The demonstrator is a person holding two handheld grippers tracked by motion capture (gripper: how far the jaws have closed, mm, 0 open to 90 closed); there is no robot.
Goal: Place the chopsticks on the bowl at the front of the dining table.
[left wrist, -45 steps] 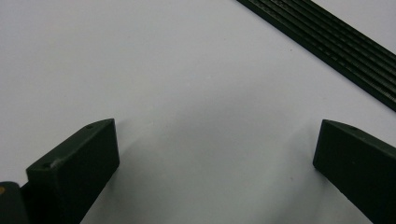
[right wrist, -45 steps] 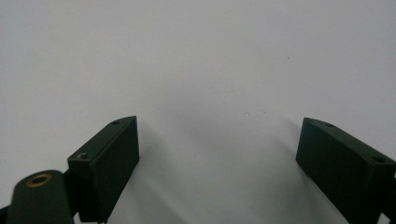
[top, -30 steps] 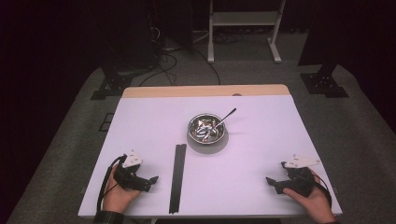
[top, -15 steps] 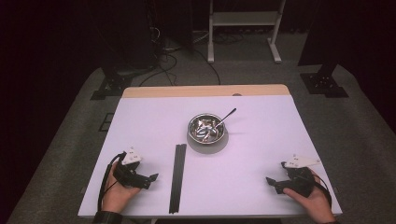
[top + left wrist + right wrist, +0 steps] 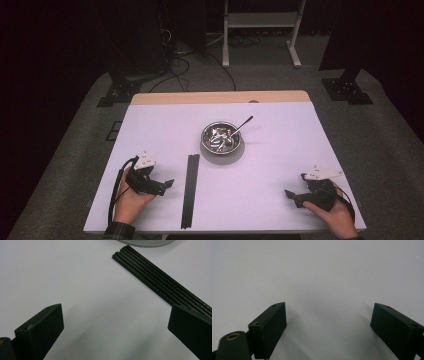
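A steel bowl (image 5: 220,138) holding cutlery stands mid-table, a spoon handle (image 5: 244,123) sticking out over its right rim. A long black ribbed strip (image 5: 190,190) lies flat in front of it, running toward the near edge. My left gripper (image 5: 167,184) rests at the front left, just left of the strip, open and empty. In the left gripper view the strip (image 5: 160,282) crosses diagonally past the right jaw, and the bowl's base (image 5: 145,242) is at the top. My right gripper (image 5: 290,194) sits at the front right, open over bare table.
The white table (image 5: 280,165) has a wooden strip along its far edge (image 5: 220,97). Beyond it are a dark floor with cables (image 5: 175,55) and a white stand's legs (image 5: 260,30). A hand (image 5: 131,204) holds each gripper near the front edge.
The left gripper has shifted slightly. The right gripper, bowl and strip have stayed put.
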